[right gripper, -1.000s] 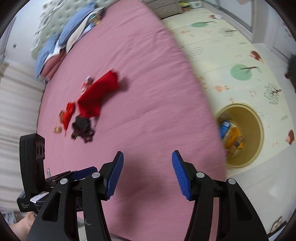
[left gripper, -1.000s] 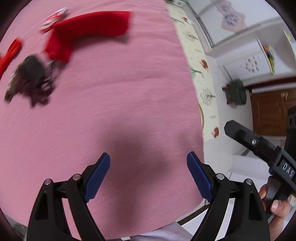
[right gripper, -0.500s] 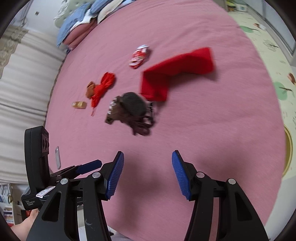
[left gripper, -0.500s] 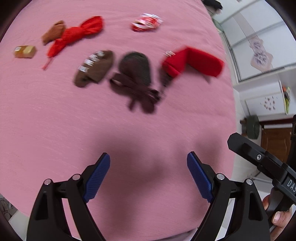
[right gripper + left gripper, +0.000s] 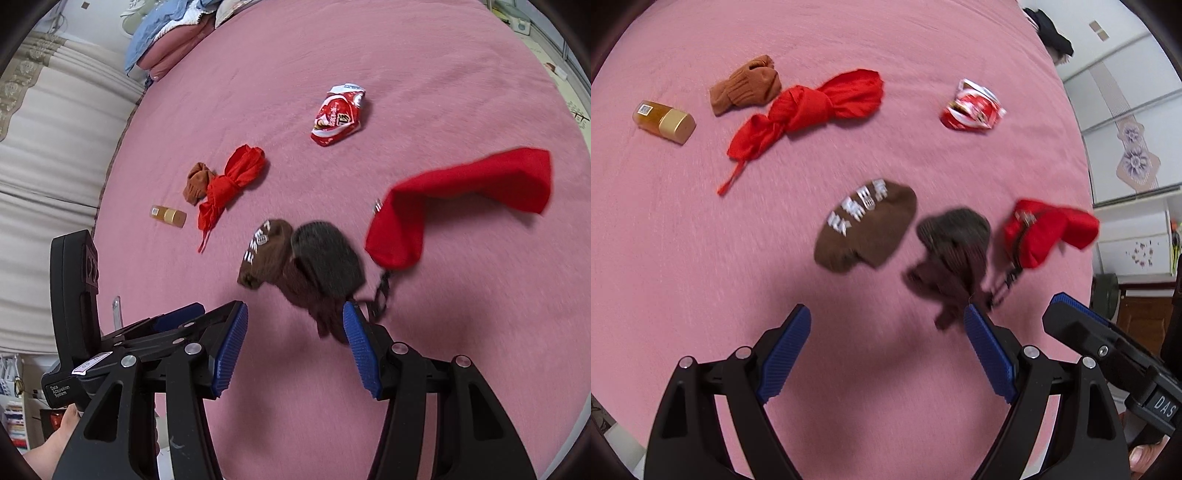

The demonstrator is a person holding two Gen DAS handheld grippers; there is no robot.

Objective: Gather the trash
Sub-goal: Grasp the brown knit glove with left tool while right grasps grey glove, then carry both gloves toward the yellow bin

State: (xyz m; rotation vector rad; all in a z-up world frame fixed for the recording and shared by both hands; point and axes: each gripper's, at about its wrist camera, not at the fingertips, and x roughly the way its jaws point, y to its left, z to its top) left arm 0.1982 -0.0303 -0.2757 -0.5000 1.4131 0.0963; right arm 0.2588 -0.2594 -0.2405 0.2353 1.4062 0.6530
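Nothing is collected yet: the crumpled red-and-white snack wrapper (image 5: 338, 115) lies on the pink bed (image 5: 424, 66), beyond the brown lettered sock (image 5: 264, 251). The left gripper (image 5: 886, 350) and right gripper (image 5: 293, 347) hover with fingers spread wide, holding nothing.

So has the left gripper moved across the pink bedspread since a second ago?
Yes. The left gripper swung away from the bed edge; the small amber bottle and crumpled red snack wrapper, unseen before, now lie ahead.

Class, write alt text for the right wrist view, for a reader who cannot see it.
An open right gripper hovers over a pink bed strewn with items: a crumpled red snack wrapper, a small amber bottle, a knotted red cloth, brown socks and a red sock. The left gripper shows at lower left.
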